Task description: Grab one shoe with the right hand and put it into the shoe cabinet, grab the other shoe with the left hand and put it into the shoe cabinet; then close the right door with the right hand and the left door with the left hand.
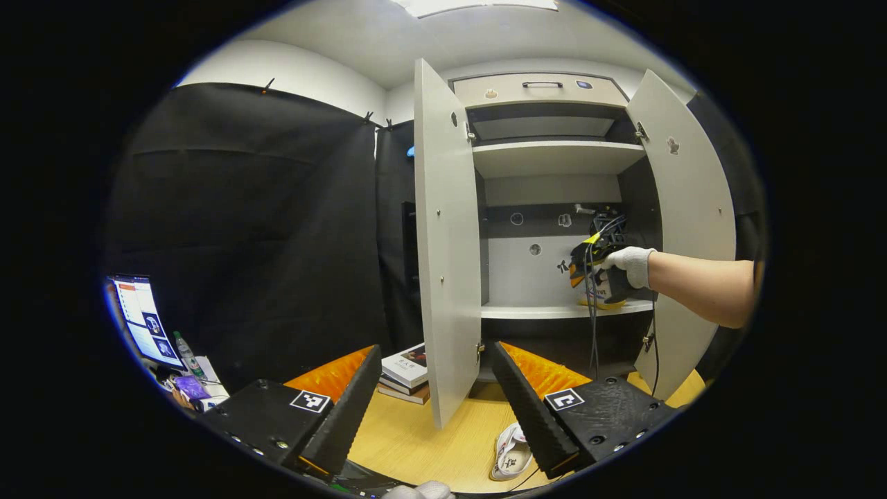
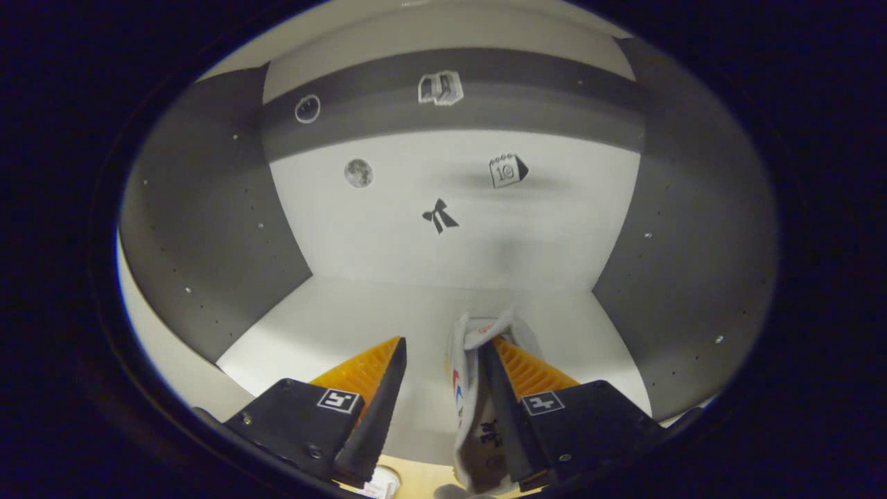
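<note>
The shoe cabinet point(image 1: 554, 158) stands with its left door point(image 1: 447, 242) and right door point(image 1: 693, 208) swung open. A white shoe point(image 1: 511, 454) lies on the wooden table point(image 1: 416, 436) just ahead of my left gripper point(image 1: 436, 350), which is open and holds nothing. A gloved hand has my right gripper point(image 1: 596, 267) inside the cabinet above the lower shelf point(image 1: 527, 312), where the other shoe point(image 1: 603, 296) rests. In the right gripper view this white shoe point(image 2: 466, 374) sits on the shelf point(image 2: 332, 326) against the right finger; my right gripper point(image 2: 443, 344) is open, its left finger apart from the shoe.
A stack of books point(image 1: 409, 371) lies on the table left of the left door. A monitor point(image 1: 142, 319) and a bottle point(image 1: 186, 350) stand at the far left. A drawer point(image 1: 540, 89) tops the cabinet. Cables hang from the right gripper past the shelf edge.
</note>
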The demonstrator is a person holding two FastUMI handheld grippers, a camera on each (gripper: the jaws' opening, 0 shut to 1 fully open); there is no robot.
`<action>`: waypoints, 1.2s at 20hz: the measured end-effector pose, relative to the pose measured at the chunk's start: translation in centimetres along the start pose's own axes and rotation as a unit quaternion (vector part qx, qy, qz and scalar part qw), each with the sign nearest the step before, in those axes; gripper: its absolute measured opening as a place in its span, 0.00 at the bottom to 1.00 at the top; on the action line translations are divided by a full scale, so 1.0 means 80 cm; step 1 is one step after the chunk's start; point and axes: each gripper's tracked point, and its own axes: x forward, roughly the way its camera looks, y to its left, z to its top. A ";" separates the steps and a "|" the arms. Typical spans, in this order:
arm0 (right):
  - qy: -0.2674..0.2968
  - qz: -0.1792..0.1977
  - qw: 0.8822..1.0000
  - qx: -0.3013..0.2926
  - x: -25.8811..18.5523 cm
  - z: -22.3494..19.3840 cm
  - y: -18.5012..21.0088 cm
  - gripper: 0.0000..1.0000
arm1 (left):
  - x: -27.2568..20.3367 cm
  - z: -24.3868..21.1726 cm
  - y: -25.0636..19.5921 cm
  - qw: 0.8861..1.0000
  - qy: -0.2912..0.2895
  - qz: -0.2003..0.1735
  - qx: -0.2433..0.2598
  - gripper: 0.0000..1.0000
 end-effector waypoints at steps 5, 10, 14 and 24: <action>-0.150 0.022 0.988 -0.019 -0.123 0.056 0.024 0.84 | -0.001 0.000 -0.003 1.000 -0.005 -0.013 -0.002 0.96; -0.257 0.054 0.965 -0.018 -0.254 0.057 0.040 1.00 | -0.004 -0.001 -0.007 0.999 -0.010 -0.039 -0.004 0.96; -0.292 0.072 0.954 -0.014 -0.337 0.008 0.030 1.00 | -0.010 -0.003 -0.016 0.997 -0.007 -0.071 -0.008 0.96; -0.244 0.021 0.969 -0.029 -0.431 -0.218 -0.042 1.00 | -0.015 -0.006 -0.036 0.989 -0.010 -0.145 0.011 0.96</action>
